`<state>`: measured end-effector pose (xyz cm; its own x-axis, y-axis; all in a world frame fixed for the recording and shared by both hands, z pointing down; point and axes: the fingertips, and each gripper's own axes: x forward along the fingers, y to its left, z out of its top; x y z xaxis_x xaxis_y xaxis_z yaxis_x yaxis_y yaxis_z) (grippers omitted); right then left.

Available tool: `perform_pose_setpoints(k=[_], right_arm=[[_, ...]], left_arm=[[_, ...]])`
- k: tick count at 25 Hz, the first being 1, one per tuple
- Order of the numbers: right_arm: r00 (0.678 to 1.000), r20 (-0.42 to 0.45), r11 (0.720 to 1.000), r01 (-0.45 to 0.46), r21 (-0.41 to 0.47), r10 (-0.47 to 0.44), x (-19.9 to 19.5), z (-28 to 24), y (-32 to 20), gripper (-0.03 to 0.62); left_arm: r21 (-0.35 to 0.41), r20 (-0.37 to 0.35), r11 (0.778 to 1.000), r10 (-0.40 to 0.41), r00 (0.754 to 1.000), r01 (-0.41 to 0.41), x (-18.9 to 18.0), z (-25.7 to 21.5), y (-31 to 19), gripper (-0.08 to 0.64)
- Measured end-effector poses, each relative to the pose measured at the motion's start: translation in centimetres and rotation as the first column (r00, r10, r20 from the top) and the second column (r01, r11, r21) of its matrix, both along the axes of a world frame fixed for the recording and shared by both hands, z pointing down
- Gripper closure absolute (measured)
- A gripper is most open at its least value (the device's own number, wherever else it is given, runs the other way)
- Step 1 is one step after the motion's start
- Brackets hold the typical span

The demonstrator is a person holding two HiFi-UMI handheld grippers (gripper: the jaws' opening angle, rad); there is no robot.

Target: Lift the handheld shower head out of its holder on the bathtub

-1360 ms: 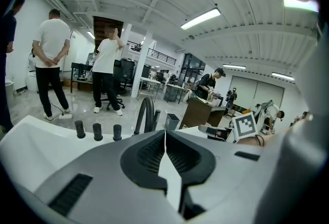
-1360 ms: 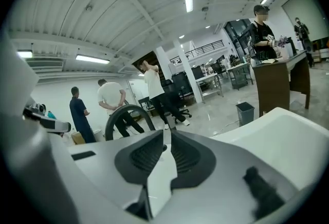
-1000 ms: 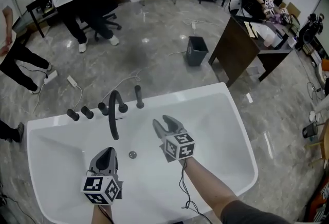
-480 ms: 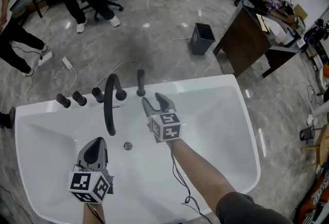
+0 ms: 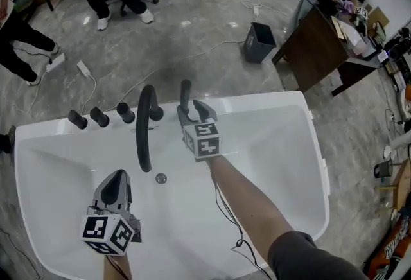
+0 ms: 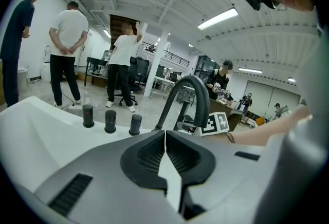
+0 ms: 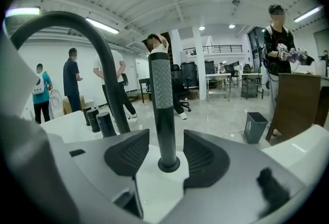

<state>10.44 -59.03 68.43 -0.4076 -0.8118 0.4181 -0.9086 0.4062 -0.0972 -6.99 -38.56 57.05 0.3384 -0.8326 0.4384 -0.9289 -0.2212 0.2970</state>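
Observation:
The handheld shower head (image 7: 161, 105) is a slim black stick with a knurled top, standing upright in its round holder (image 7: 168, 165) on the white bathtub's back rim (image 5: 257, 102). In the head view the shower head (image 5: 185, 94) rises just right of the black arched faucet (image 5: 146, 124). My right gripper (image 7: 165, 138) is open, with the stick between its pads and a gap on each side. From above, the right gripper (image 5: 192, 112) sits at the rim by the stick. My left gripper (image 5: 115, 183) hovers low over the tub's left half, jaws shut and empty; its own view shows the left gripper (image 6: 165, 133) closed.
Three black knobs (image 5: 99, 116) line the rim left of the faucet. A drain (image 5: 160, 178) lies in the tub floor. Behind the tub are a grey marble floor, cables, a dark bin (image 5: 259, 42), a wooden desk (image 5: 321, 47) and several people standing.
My right gripper has travelled from over the tub's middle up to the back rim and now straddles the shower head. The left gripper has sunk a little at the lower left.

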Motion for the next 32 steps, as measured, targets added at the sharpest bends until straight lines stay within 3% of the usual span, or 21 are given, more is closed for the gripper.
perform_pose_setpoints(k=[8, 11, 13, 20, 27, 32], right_arm=[[1.0, 0.004, 1.0, -0.005, 0.018, 0.005, -0.6, 0.0, -2.2, 0.387], [0.999, -0.044, 0.999, 0.025, 0.045, -0.023, -1.2, -0.2, -2.1, 0.448], [0.998, -0.049, 0.999, 0.031, 0.039, -0.029, -1.2, -0.2, -2.0, 0.449], [0.989, -0.109, 0.995, 0.101, 0.005, -0.1, -1.8, 0.3, -1.0, 0.451], [0.998, -0.059, 0.999, 0.019, 0.025, -0.018, -0.4, -2.9, 0.3, 0.453], [0.999, -0.052, 0.998, 0.003, 0.058, 0.0, 0.7, -6.8, 1.4, 0.453]], left_arm=[[0.008, 0.026, 1.0, 0.012, 1.0, -0.012, -0.2, 0.6, -0.6, 0.543], [-0.004, 0.05, 1.0, 0.017, 0.999, -0.017, -0.4, 0.9, -0.2, 0.543], [-0.013, 0.058, 1.0, 0.018, 0.998, -0.017, -0.7, 1.0, 0.2, 0.543], [-0.004, 0.022, 1.0, -0.021, 1.0, 0.021, -0.8, 0.3, 0.4, 0.543], [0.001, -0.031, 0.999, -0.041, 0.999, 0.041, 0.8, -1.6, 1.3, 0.543], [0.023, -0.011, 1.0, -0.019, 1.0, 0.019, 1.5, -4.1, 2.4, 0.543]])
